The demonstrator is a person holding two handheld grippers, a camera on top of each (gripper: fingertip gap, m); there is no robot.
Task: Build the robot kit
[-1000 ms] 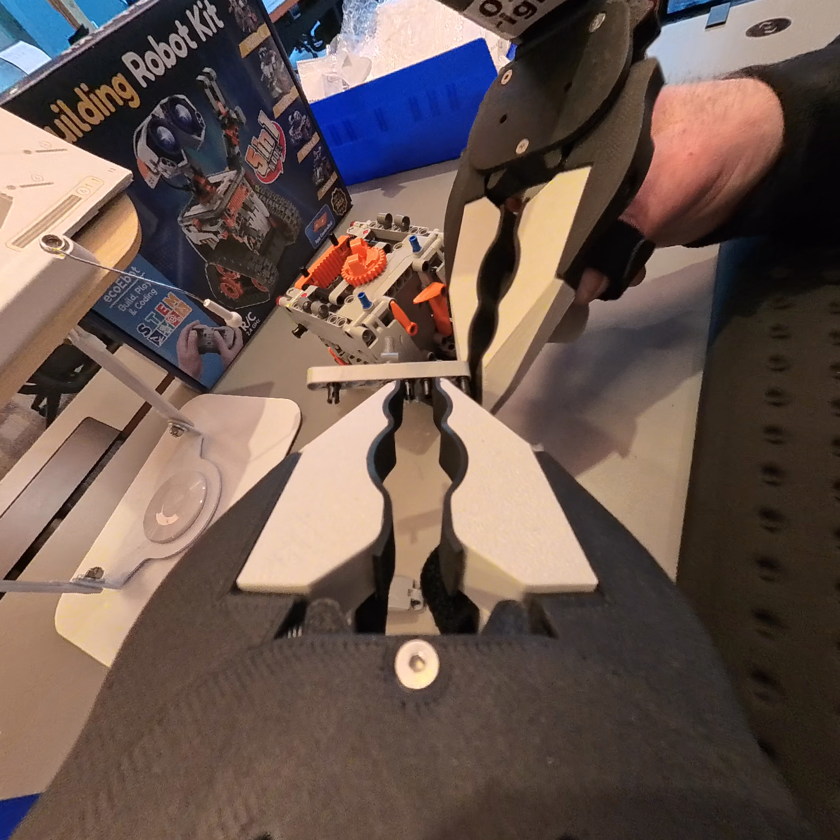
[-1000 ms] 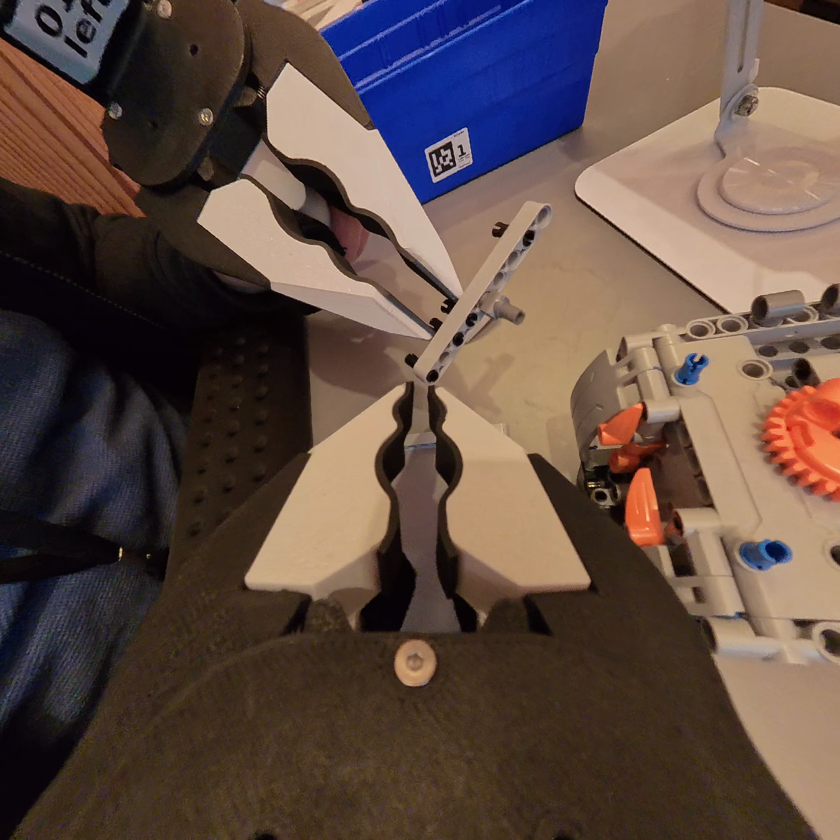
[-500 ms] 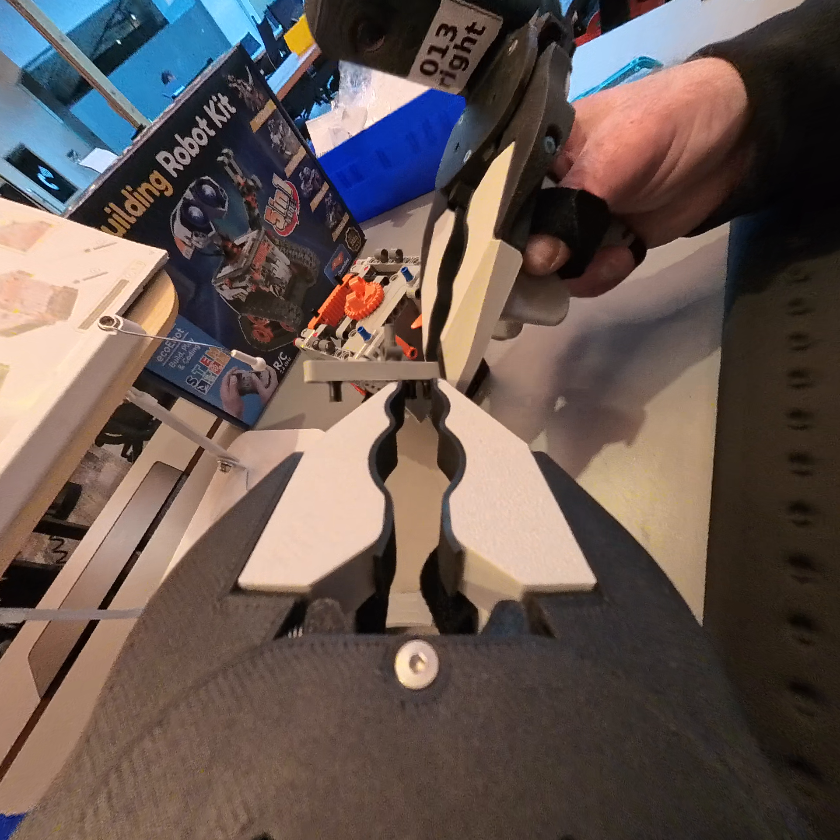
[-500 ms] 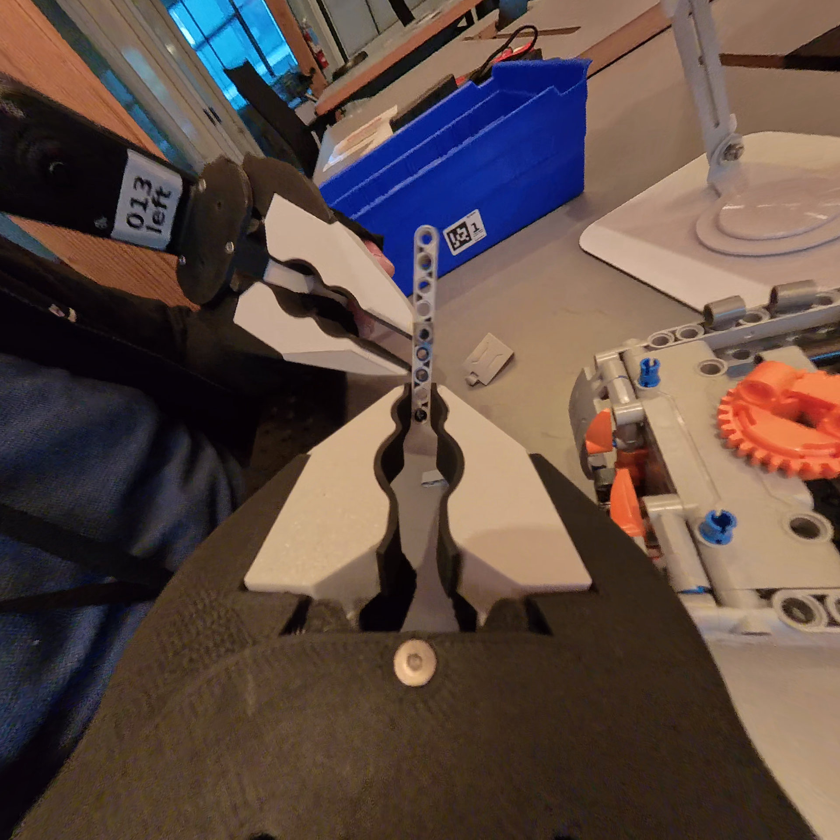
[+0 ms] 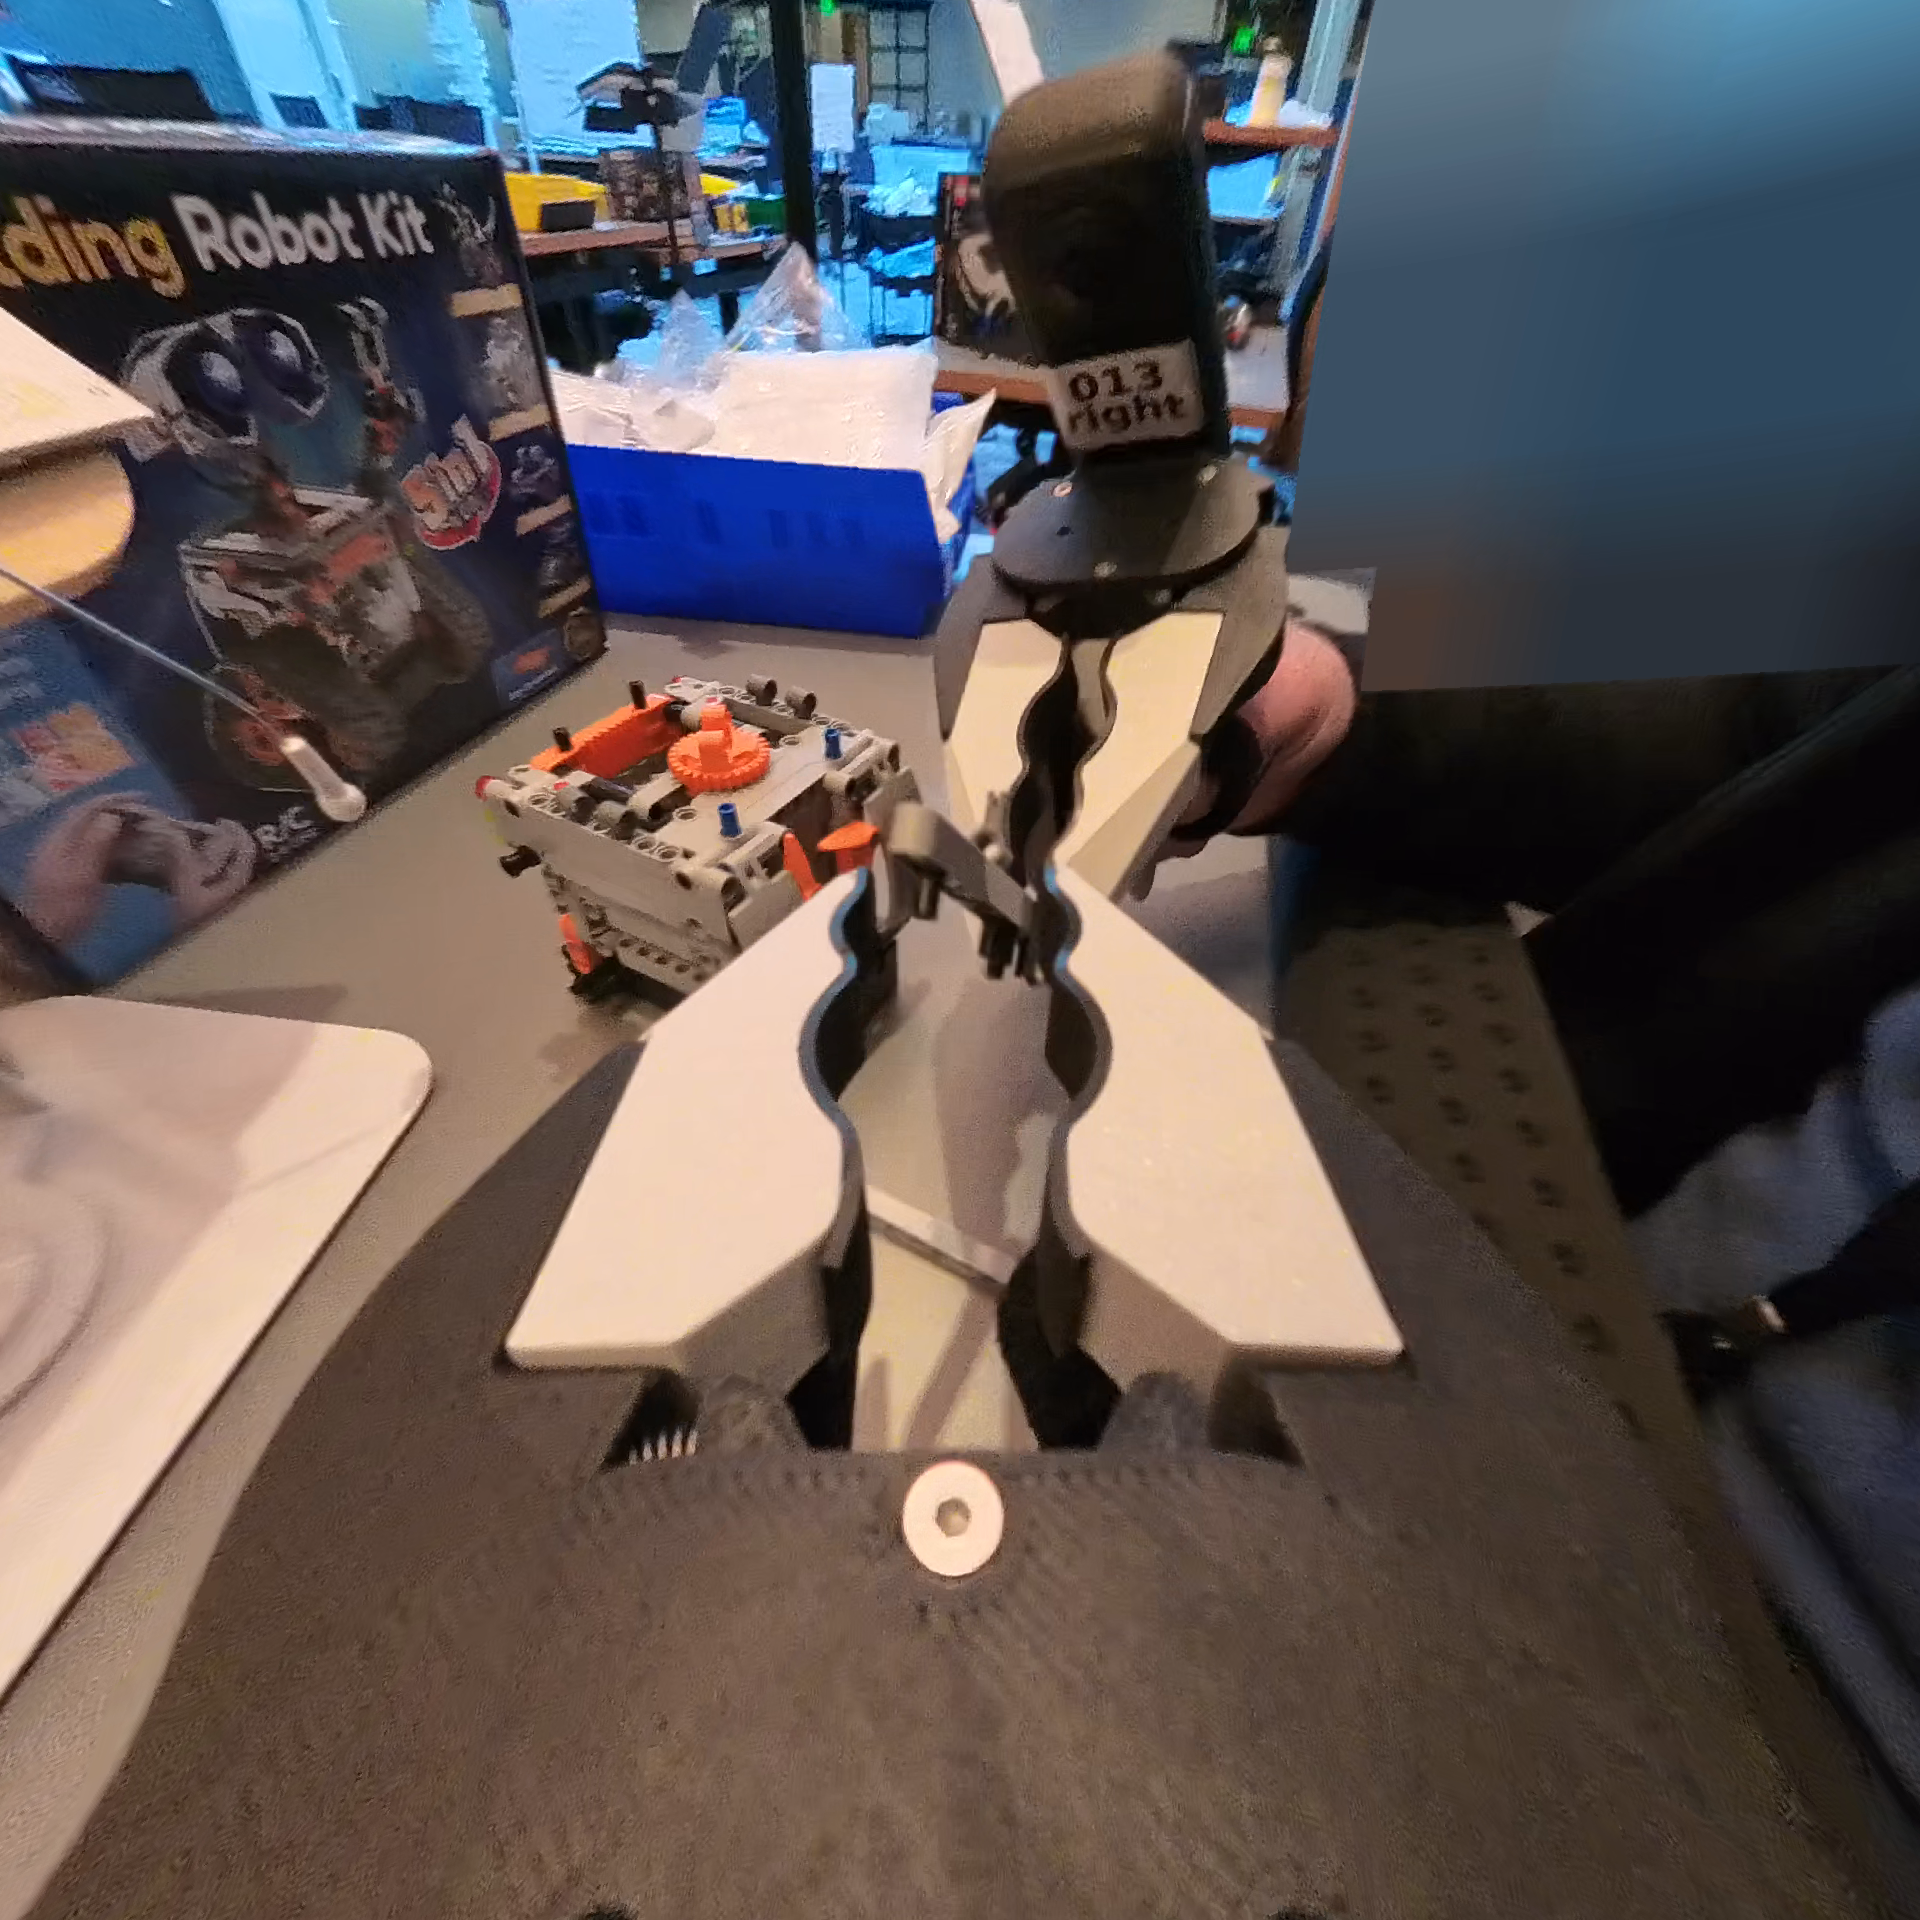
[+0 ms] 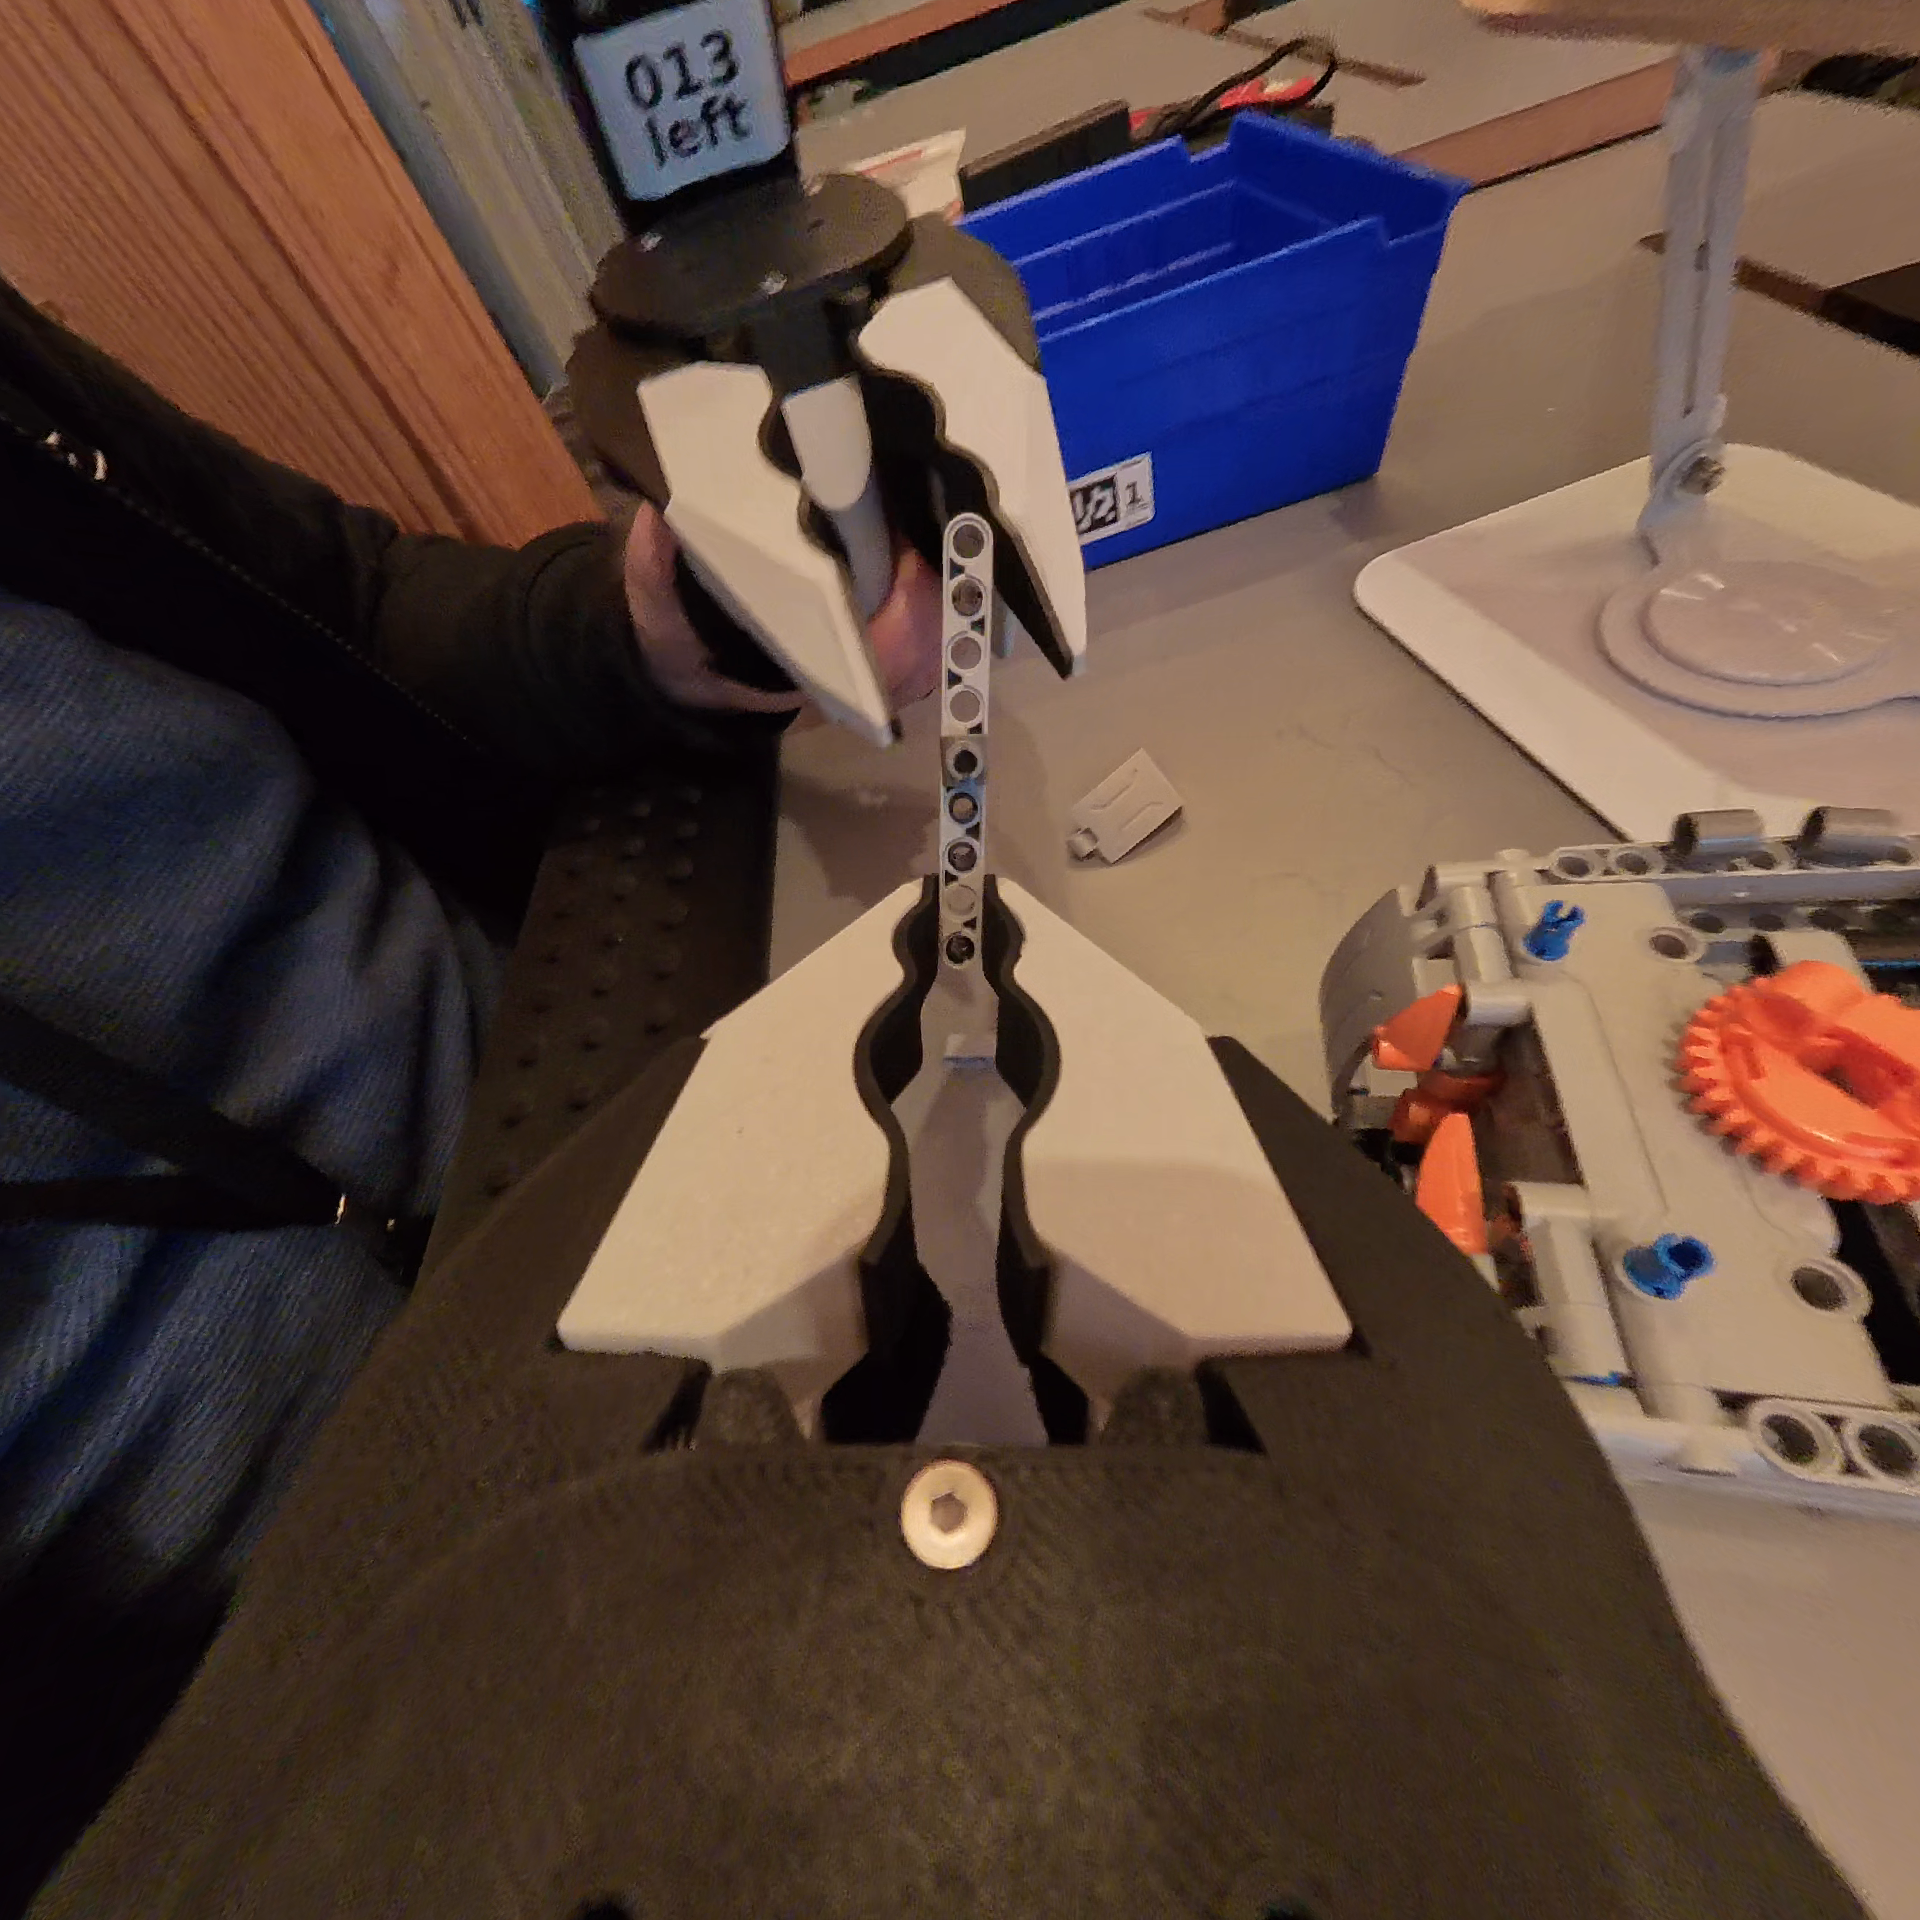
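Pinching the lower end of a grey holed beam [image 6: 962,790] between closed jaws, the right gripper [image 6: 961,914] holds it upright toward 12 o'clock, where the left gripper [image 6: 977,675] faces it with jaws apart and the beam's upper end between them, untouched. At 3 o'clock sits a grey-and-orange brick assembly [image 6: 1621,1143], with a small loose grey part [image 6: 1127,805] at 1 o'clock. With so short a bite, the beam could pivot or slip if nudged.

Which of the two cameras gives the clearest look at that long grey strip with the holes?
The right wrist view: the strip stands flat-on, its holes visible, pinched in the right gripper. In the left wrist view it appears slanted, blurred and edge-on.
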